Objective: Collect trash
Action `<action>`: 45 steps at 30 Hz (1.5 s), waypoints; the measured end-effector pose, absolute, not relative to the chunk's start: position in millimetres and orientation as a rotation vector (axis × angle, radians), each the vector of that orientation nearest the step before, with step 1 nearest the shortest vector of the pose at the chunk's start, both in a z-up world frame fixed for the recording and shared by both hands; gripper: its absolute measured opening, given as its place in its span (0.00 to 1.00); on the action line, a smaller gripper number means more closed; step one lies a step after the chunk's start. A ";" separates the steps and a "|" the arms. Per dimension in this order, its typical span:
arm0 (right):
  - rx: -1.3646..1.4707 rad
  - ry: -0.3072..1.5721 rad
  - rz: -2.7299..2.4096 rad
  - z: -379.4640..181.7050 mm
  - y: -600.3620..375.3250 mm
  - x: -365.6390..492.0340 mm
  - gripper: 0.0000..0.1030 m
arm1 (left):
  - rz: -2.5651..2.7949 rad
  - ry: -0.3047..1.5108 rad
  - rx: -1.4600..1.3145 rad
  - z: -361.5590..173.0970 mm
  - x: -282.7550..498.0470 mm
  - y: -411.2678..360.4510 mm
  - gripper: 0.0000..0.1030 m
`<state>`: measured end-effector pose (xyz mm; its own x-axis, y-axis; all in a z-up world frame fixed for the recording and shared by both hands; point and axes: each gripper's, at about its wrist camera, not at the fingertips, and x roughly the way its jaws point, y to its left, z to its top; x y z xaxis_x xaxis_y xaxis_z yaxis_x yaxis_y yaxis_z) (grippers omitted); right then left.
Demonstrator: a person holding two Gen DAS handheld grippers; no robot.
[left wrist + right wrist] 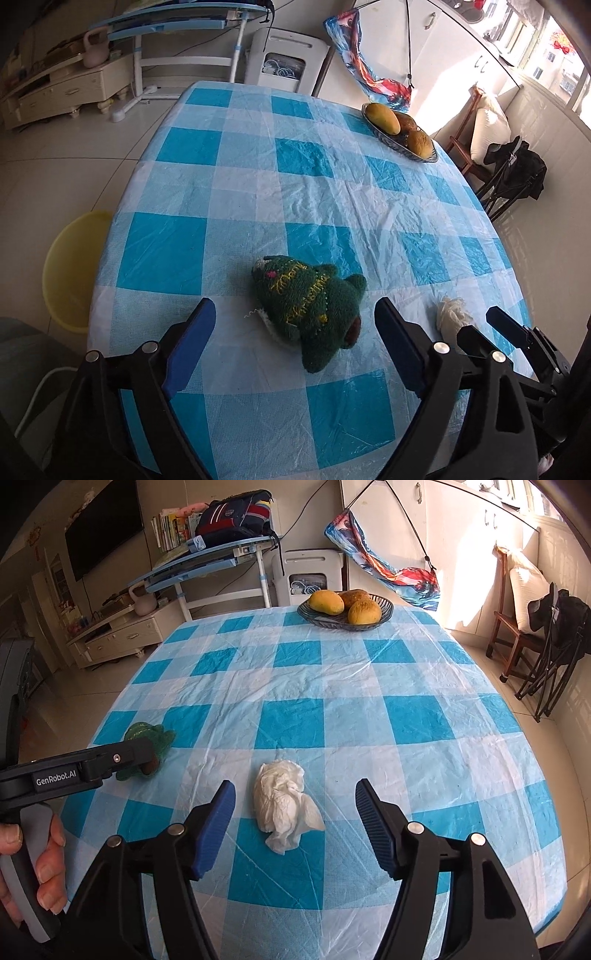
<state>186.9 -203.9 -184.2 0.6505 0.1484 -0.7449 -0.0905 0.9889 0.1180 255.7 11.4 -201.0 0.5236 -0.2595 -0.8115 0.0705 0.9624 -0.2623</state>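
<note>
The left claw (295,332) is held wide open above the near part of the table (258,177), with nothing pressed by its blue pads (192,347). A green knitted toy (310,314) is seen lying on the checked cloth between those pads, touched by neither. Taking that toy as the landmark, a yellow basin (74,269) is found on the floor to its left, off the table edge. To the toy's right, a crumpled white tissue (284,808) is laid on the cloth, near but apart from it. The right claw (295,823) is likewise held open, and the tissue is framed between its two ribbed pads (218,827) without contact. In the right wrist view, the left tool is seen held by a hand (33,871) at the left border, with the toy partly hidden behind its black body. Far beyond the toy and to its right, at the opposite edge of the table, a dark glass bowl (384,605) holding three mangoes (327,602) is placed.
</note>
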 end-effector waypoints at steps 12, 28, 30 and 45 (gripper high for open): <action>0.046 0.894 0.157 -194.9 -195.3 194.1 0.51 | -0.302 0.960 -0.226 -193.9 259.5 -0.4 0.31; 0.020 0.797 0.183 -177.8 -186.7 193.0 0.24 | -0.381 0.821 -0.278 -148.3 250.8 13.1 0.17; 0.019 0.775 0.185 -173.3 -186.2 192.1 0.24 | -0.387 0.807 -0.290 -143.6 250.4 16.6 0.17; 0.015 0.758 0.211 -169.6 -182.6 198.2 0.24 | -0.362 0.777 -0.320 -130.6 256.6 24.7 0.24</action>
